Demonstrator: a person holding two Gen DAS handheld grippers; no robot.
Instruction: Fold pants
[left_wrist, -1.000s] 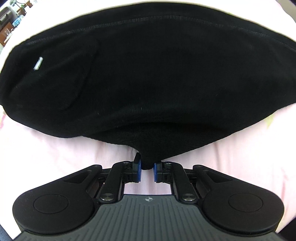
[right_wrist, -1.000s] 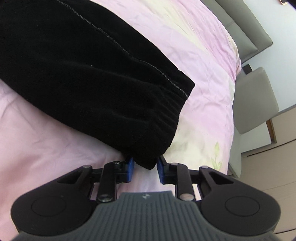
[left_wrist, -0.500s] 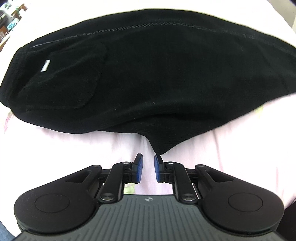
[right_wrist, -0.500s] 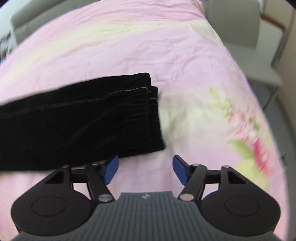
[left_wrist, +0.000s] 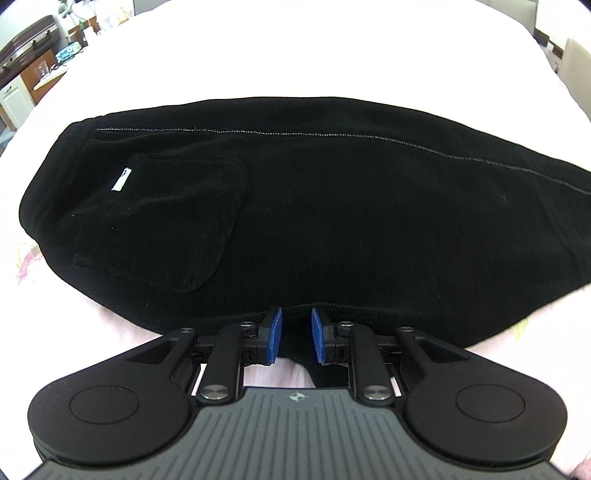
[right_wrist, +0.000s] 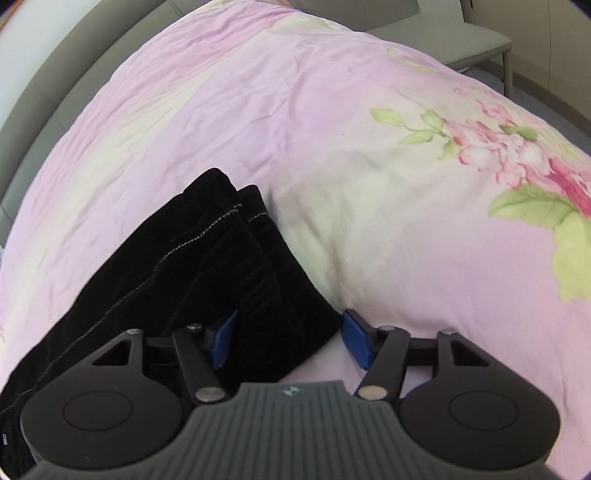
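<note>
Black pants (left_wrist: 314, 221) lie folded lengthwise on a pink bedsheet (left_wrist: 295, 55), with a back pocket and a small white label at the left. My left gripper (left_wrist: 295, 334) is open a little, its blue pads either side of the near edge of the pants. In the right wrist view the leg cuffs (right_wrist: 236, 258) lie stacked on the sheet. My right gripper (right_wrist: 288, 341) is wide open, with the near cuff corner between its fingers and not pinched.
The pink floral sheet (right_wrist: 369, 166) covers the bed to the right of the cuffs. Grey padded furniture (right_wrist: 443, 33) stands beyond the bed. Wooden cabinets and clutter (left_wrist: 33, 55) are at the far left of the room.
Both grippers let go of the pants and opened. The pants dropped flat on the bed. The grippers then came back in low over the near edge and the cuff corner.
</note>
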